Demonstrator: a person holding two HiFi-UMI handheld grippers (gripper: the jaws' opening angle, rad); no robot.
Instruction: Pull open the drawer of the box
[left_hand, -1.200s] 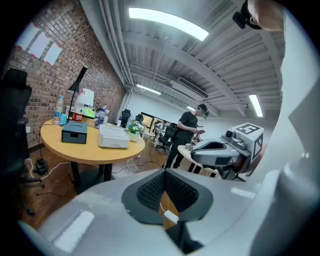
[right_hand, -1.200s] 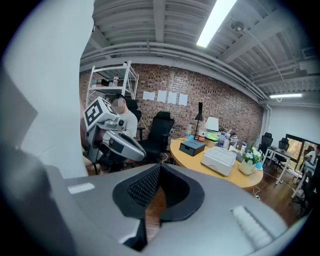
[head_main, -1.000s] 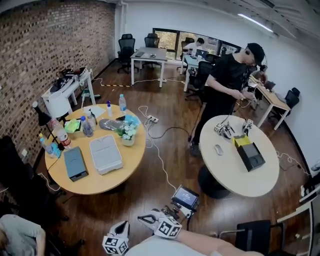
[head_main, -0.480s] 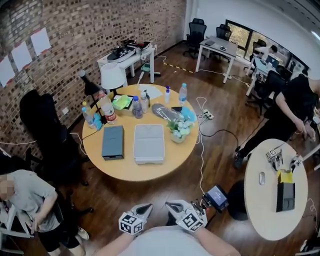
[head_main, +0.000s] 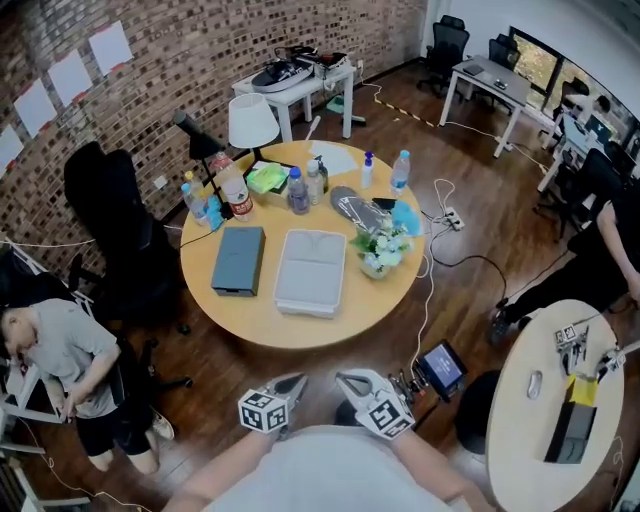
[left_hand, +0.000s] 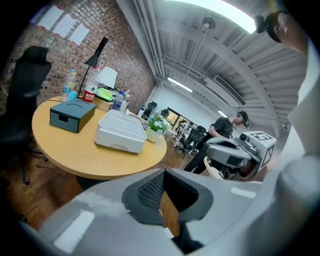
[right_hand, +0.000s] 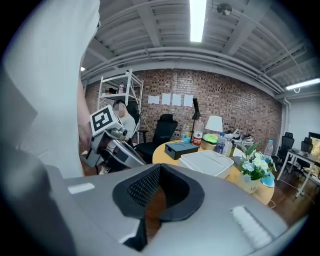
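Left gripper (head_main: 296, 381) and right gripper (head_main: 346, 379) both closed, empty; dark drawer box (head_main: 238, 260) sits ahead-left, well apart (left one nearer).

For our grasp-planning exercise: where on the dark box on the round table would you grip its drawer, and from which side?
Probably the small recess in the dark box's short front face, the only finger-hold showing. Come from the table edge nearest the person, since that face points there.
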